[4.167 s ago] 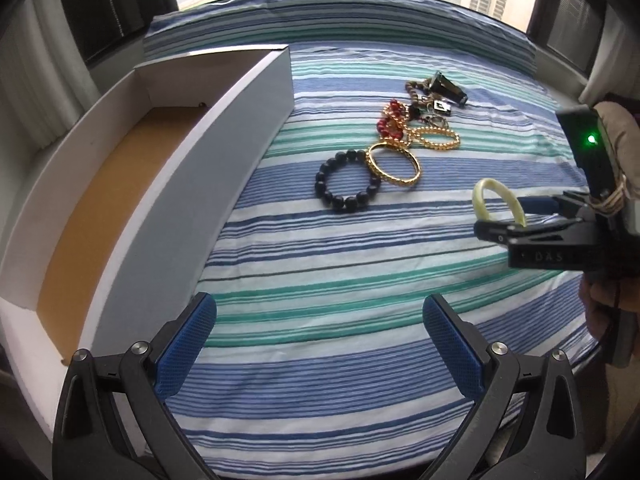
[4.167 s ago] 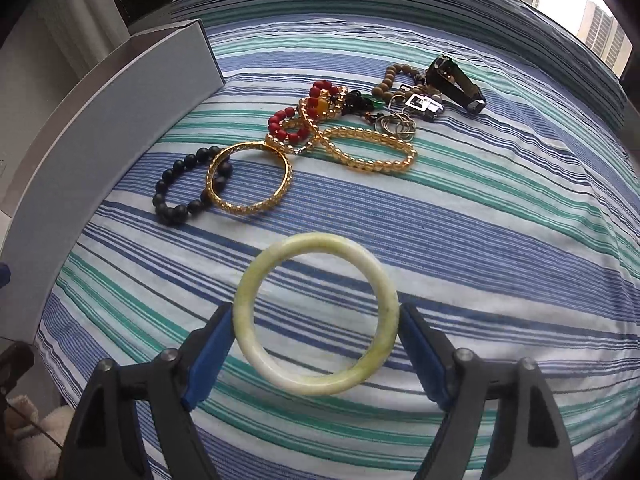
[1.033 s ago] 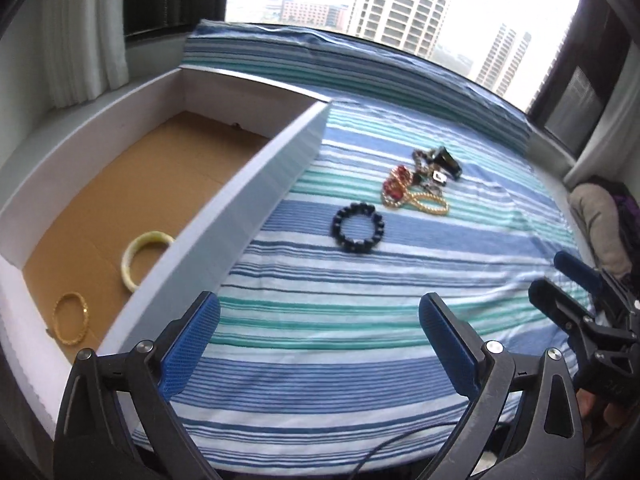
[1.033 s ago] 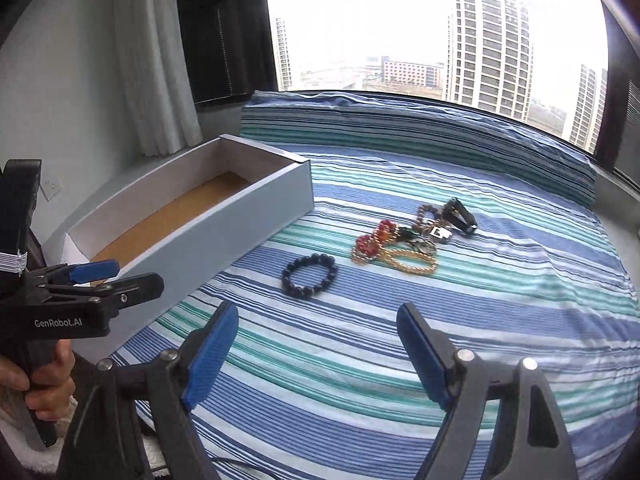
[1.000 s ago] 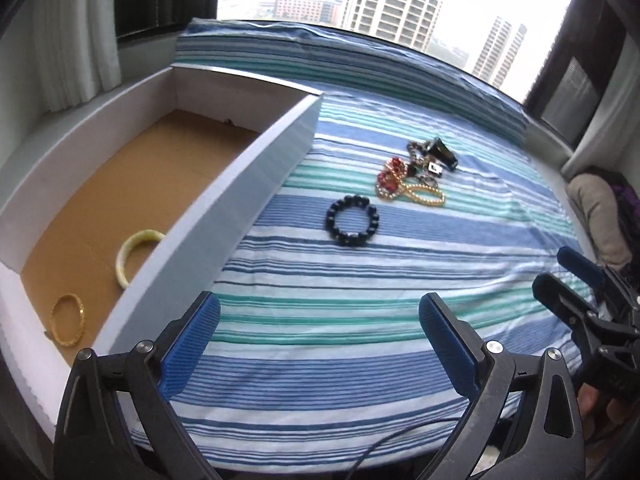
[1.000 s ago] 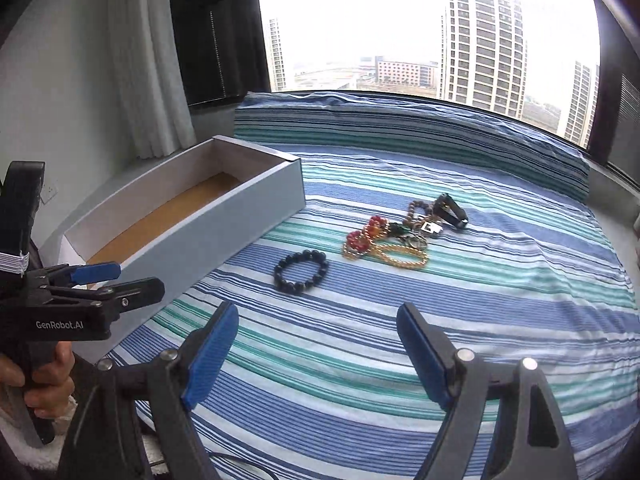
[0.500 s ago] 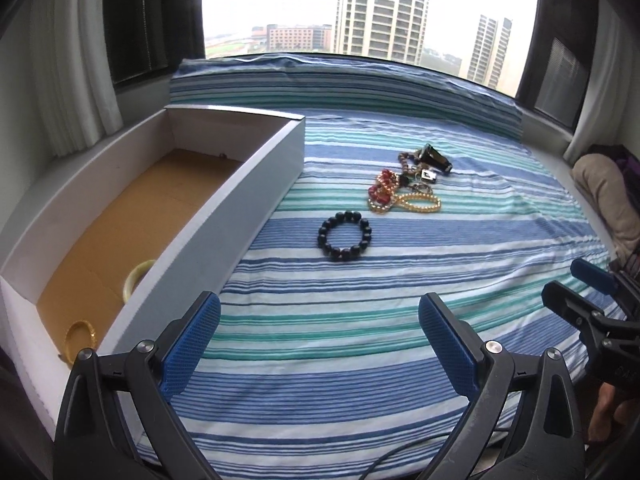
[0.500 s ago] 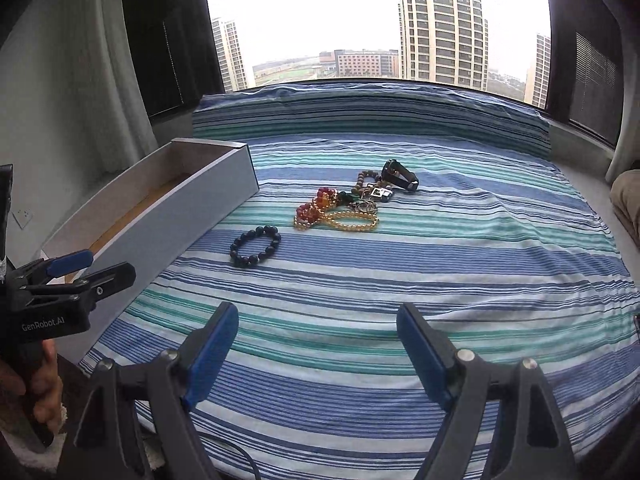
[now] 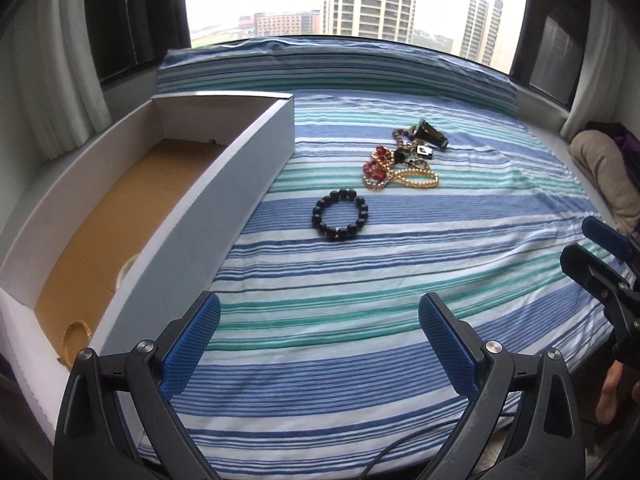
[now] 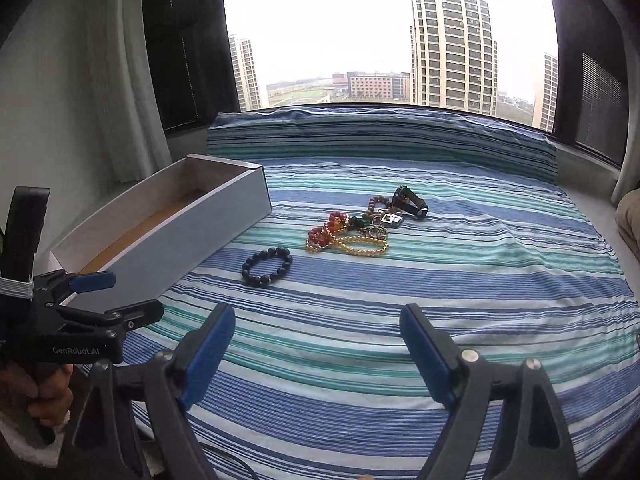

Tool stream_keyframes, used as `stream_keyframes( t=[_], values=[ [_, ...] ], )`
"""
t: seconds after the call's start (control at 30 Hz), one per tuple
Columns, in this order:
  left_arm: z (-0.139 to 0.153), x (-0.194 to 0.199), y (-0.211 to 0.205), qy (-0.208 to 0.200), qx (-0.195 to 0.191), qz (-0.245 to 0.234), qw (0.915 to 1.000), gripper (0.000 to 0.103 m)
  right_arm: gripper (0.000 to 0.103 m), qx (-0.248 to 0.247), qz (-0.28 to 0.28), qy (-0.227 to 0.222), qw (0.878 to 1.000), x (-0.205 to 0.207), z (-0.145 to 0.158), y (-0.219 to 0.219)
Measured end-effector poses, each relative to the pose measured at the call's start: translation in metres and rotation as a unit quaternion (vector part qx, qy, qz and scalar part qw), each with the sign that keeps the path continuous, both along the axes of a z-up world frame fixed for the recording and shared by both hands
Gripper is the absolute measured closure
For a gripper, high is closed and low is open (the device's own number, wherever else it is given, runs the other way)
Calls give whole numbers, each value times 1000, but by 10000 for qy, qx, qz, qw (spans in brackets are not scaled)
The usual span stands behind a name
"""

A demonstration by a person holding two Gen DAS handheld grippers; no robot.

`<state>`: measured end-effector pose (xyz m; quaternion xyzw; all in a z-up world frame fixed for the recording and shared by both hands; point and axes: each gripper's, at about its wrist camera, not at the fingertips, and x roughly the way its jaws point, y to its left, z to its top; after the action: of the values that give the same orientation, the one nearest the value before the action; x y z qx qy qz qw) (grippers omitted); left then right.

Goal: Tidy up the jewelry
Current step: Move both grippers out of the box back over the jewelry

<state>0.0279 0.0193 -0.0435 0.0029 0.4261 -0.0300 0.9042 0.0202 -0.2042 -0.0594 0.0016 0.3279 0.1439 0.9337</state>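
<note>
Hovering over striped bed point(image 9: 360, 360): left claw point(image 9: 319, 340), right claw point(image 10: 317, 344) both spread, empty; black bead bracelet point(image 9: 340, 219) ahead.

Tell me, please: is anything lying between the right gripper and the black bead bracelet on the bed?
Nothing visible. Only bare striped bedcover lies between the open right gripper and the black bead bracelet.

I log the striped bedsheet point(image 9: 360, 272) as soft woven cloth, matt. Box point(image 9: 224, 184): smooth white card walls, brown corrugated cardboard floor. Black bead bracelet point(image 9: 340, 215): glossy polished beads. Gold bead strand point(image 9: 414, 178): shiny. Left gripper point(image 9: 319, 346) and right gripper point(image 10: 318, 354): matt black plastic, blue ridged rubbery pads point(image 9: 448, 350), bright metal screws.
</note>
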Motion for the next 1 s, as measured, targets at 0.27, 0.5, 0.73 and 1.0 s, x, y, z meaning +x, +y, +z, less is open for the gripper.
stream_keyframes(
  t=[0.27,0.5,0.73,1.0],
  values=[
    [-6,2,-9,82,-4,-201,9998,3,17,-114,-176,445,9988,10,-8,-1],
    [-13,8,-2,397,-78,-37,9992,3,17,-127,-389,886,9952,14,-21,-10],
    [-19,8,-3,550,-13,-25,9985,3,17,-281,-400,819,9954,13,-16,-8],
    [-25,12,0,638,152,152,9977,3,17,-341,-337,950,9943,15,-24,-4]
  ],
)
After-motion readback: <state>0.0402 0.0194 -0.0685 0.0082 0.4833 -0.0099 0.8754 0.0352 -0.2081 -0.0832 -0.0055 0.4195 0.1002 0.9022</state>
